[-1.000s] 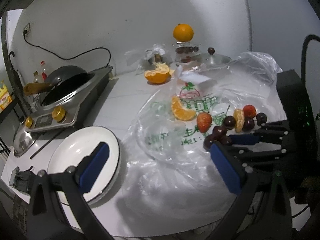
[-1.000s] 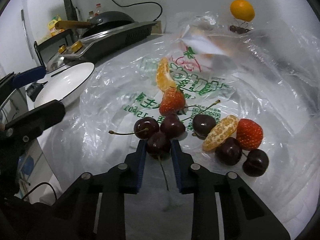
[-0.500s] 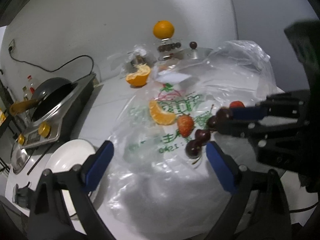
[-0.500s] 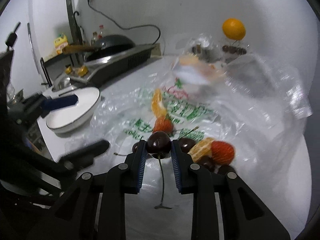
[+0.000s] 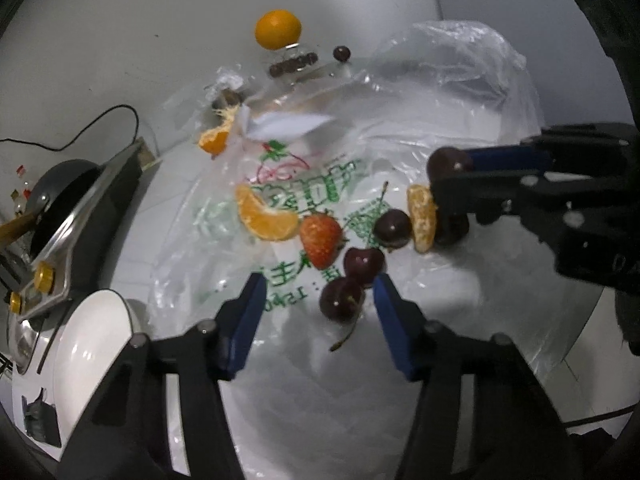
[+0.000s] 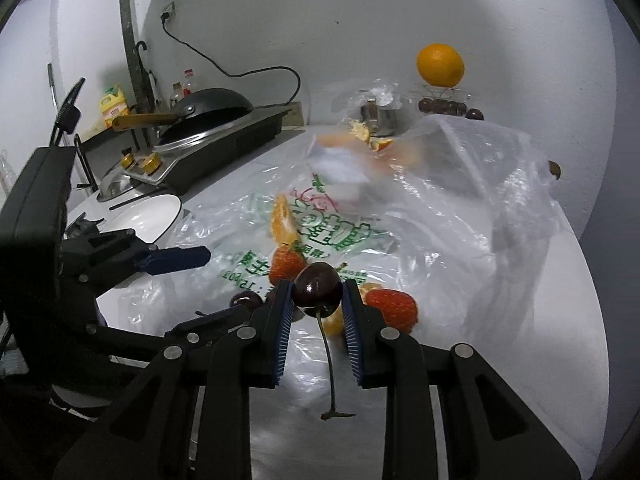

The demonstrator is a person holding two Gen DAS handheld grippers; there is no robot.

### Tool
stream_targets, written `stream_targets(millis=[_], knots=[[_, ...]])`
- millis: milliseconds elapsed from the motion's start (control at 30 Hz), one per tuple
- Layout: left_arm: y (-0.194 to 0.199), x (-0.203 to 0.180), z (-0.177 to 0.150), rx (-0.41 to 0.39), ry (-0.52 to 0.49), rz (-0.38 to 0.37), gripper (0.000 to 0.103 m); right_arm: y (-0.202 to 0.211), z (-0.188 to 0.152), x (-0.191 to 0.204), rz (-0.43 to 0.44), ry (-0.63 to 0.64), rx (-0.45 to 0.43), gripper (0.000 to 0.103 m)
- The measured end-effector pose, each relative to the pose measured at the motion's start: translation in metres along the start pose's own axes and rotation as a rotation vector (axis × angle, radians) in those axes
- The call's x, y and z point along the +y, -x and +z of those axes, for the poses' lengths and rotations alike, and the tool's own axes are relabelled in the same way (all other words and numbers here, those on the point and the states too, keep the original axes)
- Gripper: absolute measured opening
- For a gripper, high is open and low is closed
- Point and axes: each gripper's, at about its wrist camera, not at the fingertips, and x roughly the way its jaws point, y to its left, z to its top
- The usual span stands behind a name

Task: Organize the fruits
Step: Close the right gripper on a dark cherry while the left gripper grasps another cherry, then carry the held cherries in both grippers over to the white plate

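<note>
Counter (image 6: pixel 560 320): pale surface carrying everything listed; a dark cooker with a pan (image 6: pixel 208 106) stands at far left.

Plastic bag (image 5: pixel 460 92): clear, printed, spread flat across the middle of the counter, its far right side bunched up. All loose fruit lies on it.

White plate (image 5: pixel 92 340): near left, just beside the bag's edge; bare, and judged the likely destination for sorted fruit.

Left tool (image 5: pixel 318 300): jaws part-way apart, having just been closing. They straddle a near cherry (image 5: pixel 340 300), pads not yet pressing it; a second cherry (image 5: pixel 364 264) sits touching it, just beyond.

Right tool (image 6: pixel 316 300): narrow, clamped on a held cherry (image 6: pixel 318 288) lifted clear of the bag, stem hanging below.

Whole orange (image 6: pixel 440 65): far, perched on a clear stand by the wall.

Orange segment (image 5: pixel 264 216) and strawberry (image 5: pixel 320 238): on the bag, centre, beside each other.

Risks, as judged: the left jaws may catch both touching cherries, or nip the film beneath and drag the bag and its fruit along. The glossy, round held cherry could squirt from the right pads if squeezed off-centre. The two tools work close together; a crossing path could knock either load.
</note>
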Motion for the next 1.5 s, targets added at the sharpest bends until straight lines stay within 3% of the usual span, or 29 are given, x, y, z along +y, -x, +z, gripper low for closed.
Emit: stream_targets(millis=[400,700,833,1500], knots=[[-0.028,-0.007,0.001,0.098,-0.023,-0.035,0.049,-0.002,-0.006,-0.013,0.0,-0.016,0.004,0.026],[-0.03,-0.002,0.002,0.113,0.028,-0.091,0.028,-0.001,-0.007,-0.013,-0.011,-0.014,0.006,0.026],[-0.028,0.004,0.002,0.118,0.063,-0.127,0.027,0.0,-0.005,-0.01,-0.014,-0.009,0.005,0.026],[0.037,0.017,0.005,-0.047,0.075,-0.145,0.027,0.018,0.004,0.027,-0.021,0.042,-0.021,0.026]])
